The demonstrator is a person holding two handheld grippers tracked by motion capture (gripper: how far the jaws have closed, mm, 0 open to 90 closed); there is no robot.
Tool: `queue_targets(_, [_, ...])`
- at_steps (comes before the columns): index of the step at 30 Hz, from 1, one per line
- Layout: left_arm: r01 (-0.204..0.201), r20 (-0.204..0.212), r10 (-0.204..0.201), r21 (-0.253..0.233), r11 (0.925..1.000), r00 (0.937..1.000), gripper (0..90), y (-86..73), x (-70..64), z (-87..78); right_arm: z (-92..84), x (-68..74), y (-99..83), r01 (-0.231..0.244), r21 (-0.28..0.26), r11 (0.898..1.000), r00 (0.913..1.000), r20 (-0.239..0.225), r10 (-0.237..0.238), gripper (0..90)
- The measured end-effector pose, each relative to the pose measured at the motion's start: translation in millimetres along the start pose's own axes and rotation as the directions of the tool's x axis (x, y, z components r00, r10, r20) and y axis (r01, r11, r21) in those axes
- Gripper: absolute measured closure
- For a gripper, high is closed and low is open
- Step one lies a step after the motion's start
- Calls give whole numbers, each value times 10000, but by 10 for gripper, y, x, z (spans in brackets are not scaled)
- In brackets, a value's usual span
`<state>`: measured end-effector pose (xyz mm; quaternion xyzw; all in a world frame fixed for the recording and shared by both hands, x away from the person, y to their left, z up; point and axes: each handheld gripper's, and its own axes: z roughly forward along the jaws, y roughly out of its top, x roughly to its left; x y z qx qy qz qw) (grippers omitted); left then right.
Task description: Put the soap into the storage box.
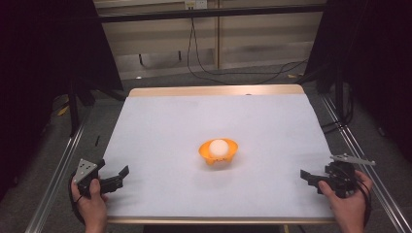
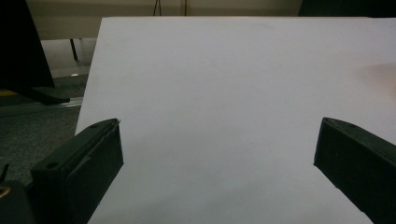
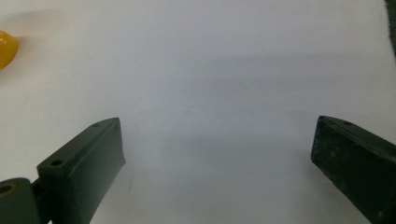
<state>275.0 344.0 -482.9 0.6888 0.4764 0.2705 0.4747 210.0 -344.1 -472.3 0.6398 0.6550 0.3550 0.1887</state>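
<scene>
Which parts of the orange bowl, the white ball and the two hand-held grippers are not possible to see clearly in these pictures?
- Orange bowl, right gripper view: the left edge cuts it to a sliver.
- White ball, high view: its underside sits hidden inside the bowl; its material is too small to tell.
- Left hand-held gripper, high view: the hand covers its grip.
- Right hand-held gripper, high view: dark and small, so its jaw gap is unclear there.
- Table, left gripper view: its right side is blurred.

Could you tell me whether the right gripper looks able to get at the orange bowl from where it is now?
Probably yes: the right gripper has its jaws open and empty, and only bare white tabletop lies between it and the orange bowl.
</scene>
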Motion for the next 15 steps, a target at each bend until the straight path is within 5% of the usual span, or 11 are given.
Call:
queue_targets(7, [93, 38, -92, -54, 9999, 10000, 11, 0, 0, 1, -135, -119, -152, -581, -1076, 9925, 9982, -179, 565, 53])
queue_targets(15, [143, 46, -143, -69, 9999, 9999, 9, -1, 2, 2, -133, -65, -190, -195, -1326, 9910, 9995, 222, 227, 136])
